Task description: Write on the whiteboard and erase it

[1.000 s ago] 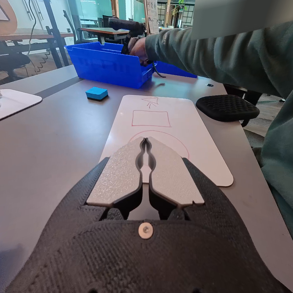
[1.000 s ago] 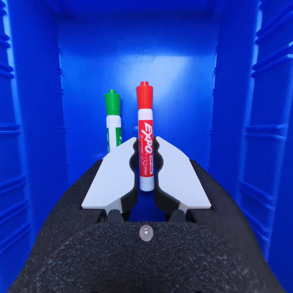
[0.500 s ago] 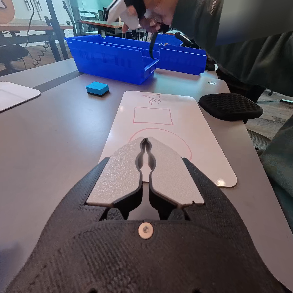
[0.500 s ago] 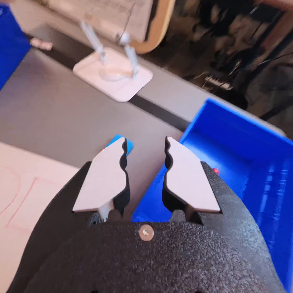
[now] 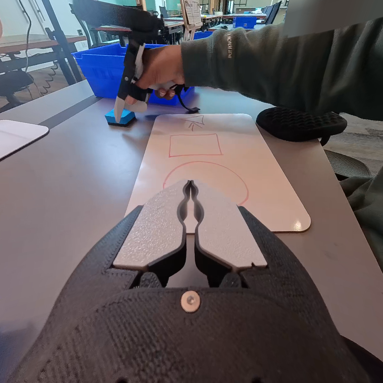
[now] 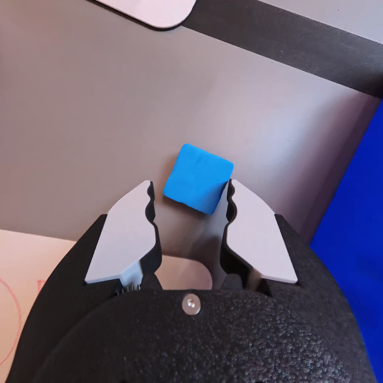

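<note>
Lying flat on the grey worktop point(image 5: 62, 186), the whiteboard point(image 5: 269, 176) bears three red outlines: a triangle-headed mark at its far end, a rectangle in the middle, and a circle nearest you. The blue eraser point(image 6: 198, 179) sits on the worktop just off the board's far left corner, apart from the board. Your right hand-held gripper point(image 6: 189, 182) is poised over the eraser with its fingers spread wide; the right fingertip point(image 6: 233, 183) meets the eraser's corner in the right wrist view, while the left one stands clear of it. From the left wrist view, the right hand point(image 5: 159, 68) grips the tool, whose tips reach down to the eraser's top. Your left hand-held gripper point(image 5: 190, 183) hovers above the near end of the whiteboard, its fingers pressed together with nothing between them. Beyond the eraser stands a blue bin point(image 5: 103, 70). A black perforated pad point(image 5: 300, 124) lies to the right of the board's far end. A white rounded plate point(image 5: 20, 134) rests at the far left of the worktop.
</note>
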